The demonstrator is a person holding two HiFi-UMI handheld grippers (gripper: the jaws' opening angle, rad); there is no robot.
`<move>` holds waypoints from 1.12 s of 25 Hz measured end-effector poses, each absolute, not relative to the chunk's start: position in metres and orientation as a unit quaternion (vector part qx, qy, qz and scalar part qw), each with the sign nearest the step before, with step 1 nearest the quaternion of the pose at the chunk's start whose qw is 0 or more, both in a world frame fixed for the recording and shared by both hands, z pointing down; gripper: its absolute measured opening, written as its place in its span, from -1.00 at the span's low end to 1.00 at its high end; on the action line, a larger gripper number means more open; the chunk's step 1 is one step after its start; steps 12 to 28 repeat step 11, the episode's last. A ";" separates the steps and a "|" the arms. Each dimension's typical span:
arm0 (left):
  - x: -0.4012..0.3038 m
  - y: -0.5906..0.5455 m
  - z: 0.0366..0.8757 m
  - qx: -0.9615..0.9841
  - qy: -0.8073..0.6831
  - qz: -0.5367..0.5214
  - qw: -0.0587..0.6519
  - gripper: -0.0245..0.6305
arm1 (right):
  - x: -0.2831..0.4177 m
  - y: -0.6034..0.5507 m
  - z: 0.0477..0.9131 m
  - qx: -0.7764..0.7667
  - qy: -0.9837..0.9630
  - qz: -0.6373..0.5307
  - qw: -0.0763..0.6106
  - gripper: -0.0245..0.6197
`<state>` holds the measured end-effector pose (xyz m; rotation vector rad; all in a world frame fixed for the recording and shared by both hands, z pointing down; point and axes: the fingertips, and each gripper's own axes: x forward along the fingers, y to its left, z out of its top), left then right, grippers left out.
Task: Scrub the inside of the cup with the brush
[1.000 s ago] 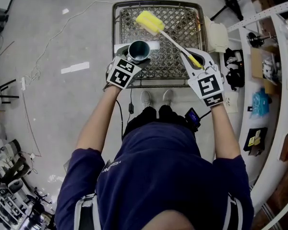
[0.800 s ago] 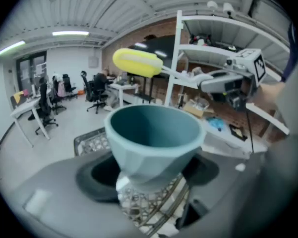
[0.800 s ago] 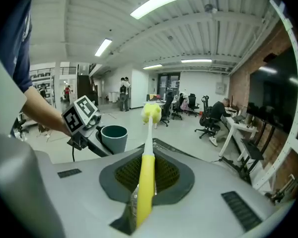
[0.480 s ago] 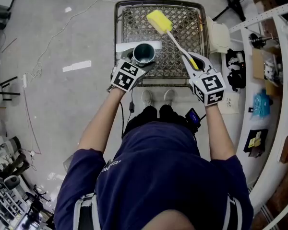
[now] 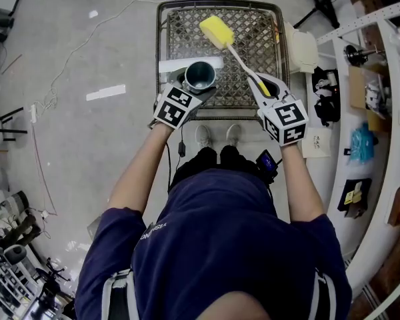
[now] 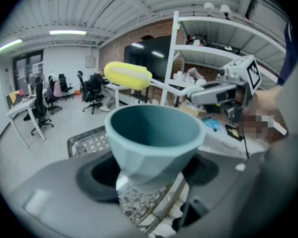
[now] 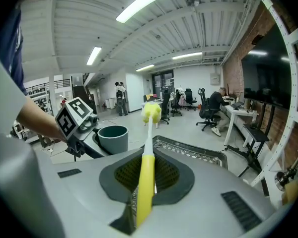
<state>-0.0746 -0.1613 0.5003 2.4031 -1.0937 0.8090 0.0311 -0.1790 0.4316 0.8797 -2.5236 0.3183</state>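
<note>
One wire basket (image 5: 185, 29) below cup (image 5: 200, 76), brush (image 5: 217, 32).

shirt (image 5: 213, 245): white lettering on its left side, upside down and too small to read
marker cubes (image 5: 174, 105) (image 5: 285, 121): black-and-white square patterns, no letters or digits
everything else: nothing legible

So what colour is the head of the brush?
Yellow. The brush head shows best in the head view.

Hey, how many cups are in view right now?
1. The teal cup sits in the jaws of the left gripper, over the wire basket; cluttered shelves may hide others.
</note>
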 end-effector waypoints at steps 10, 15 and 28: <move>-0.066 -0.158 0.499 0.857 -0.384 0.287 0.190 0.18 | 0.033 -0.173 0.437 0.317 -0.913 0.123 0.225 -0.83; -0.065 -0.157 0.498 0.857 -0.385 0.286 0.189 0.18 | 0.033 -0.172 0.437 0.317 -0.913 0.123 0.225 -0.83; -0.065 -0.157 0.498 0.857 -0.385 0.286 0.189 0.18 | 0.033 -0.172 0.437 0.317 -0.913 0.123 0.225 -0.83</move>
